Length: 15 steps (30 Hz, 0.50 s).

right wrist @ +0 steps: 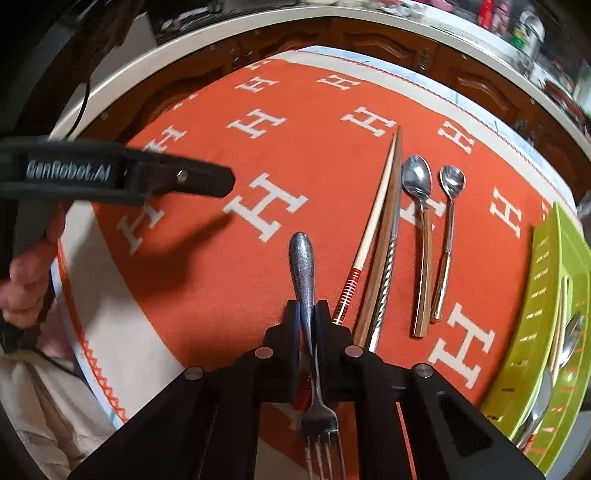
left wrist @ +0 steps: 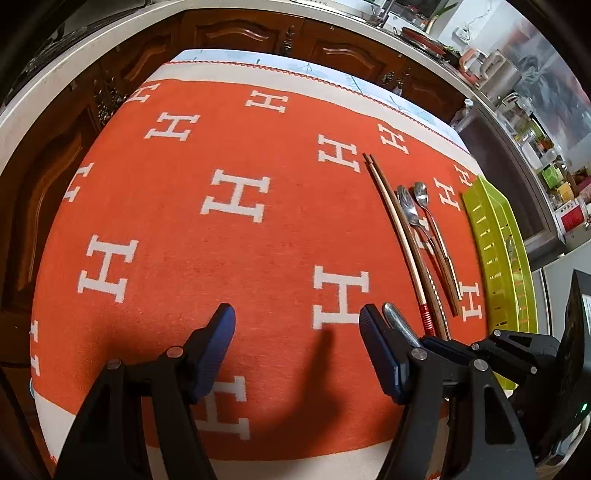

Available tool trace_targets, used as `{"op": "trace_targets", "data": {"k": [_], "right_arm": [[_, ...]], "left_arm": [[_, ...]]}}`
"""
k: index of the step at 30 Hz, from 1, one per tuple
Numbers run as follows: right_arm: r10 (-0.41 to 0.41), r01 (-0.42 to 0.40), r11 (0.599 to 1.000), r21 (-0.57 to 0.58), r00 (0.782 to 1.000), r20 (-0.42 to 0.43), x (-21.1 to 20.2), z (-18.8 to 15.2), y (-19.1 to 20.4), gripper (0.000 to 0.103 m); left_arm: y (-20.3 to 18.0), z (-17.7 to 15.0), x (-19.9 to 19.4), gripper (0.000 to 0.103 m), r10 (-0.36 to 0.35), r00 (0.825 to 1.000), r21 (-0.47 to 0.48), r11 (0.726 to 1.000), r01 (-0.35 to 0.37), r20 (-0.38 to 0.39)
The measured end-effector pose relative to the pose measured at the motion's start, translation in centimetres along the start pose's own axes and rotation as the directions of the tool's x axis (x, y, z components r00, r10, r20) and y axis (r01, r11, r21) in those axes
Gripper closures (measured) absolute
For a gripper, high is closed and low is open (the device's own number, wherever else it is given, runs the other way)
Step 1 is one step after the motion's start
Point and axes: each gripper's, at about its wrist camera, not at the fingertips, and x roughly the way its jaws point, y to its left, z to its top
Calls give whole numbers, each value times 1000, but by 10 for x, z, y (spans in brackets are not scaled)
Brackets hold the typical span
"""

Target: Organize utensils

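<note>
My right gripper (right wrist: 306, 314) is shut on a steel fork (right wrist: 301, 258), gripping its neck. The handle points away over the orange cloth and the tines (right wrist: 321, 435) point back toward the camera. My left gripper (left wrist: 297, 317) hovers open over bare cloth with nothing between its fingers; in the right wrist view it shows at the left (right wrist: 225, 182). The fork's handle end (left wrist: 397, 321) lies just right of the left gripper's right finger. To the right lie chopsticks (right wrist: 384, 229), a large spoon (right wrist: 417, 177) and a small spoon (right wrist: 452, 181), side by side.
A lime-green slotted tray (right wrist: 546, 288) stands at the table's right edge with spoons (right wrist: 569, 339) in it. The orange cloth with white H marks (left wrist: 236, 199) covers the table. Dark wooden cabinets (left wrist: 236, 33) and a cluttered counter run behind. A hand (right wrist: 26, 280) holds the left gripper.
</note>
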Motion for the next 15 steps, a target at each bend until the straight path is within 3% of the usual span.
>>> {"op": "trace_targets", "data": {"k": [7, 15], "right_arm": [[130, -142, 965, 222, 989, 71, -12, -8, -33, 97], [211, -255, 906, 339, 964, 163, -38, -39, -49, 97]], "left_arm": [[-14, 2, -9, 35, 2, 1000, 38, 999, -3, 23], [-37, 4, -5, 35, -4, 1000, 88, 996, 3, 11]]}}
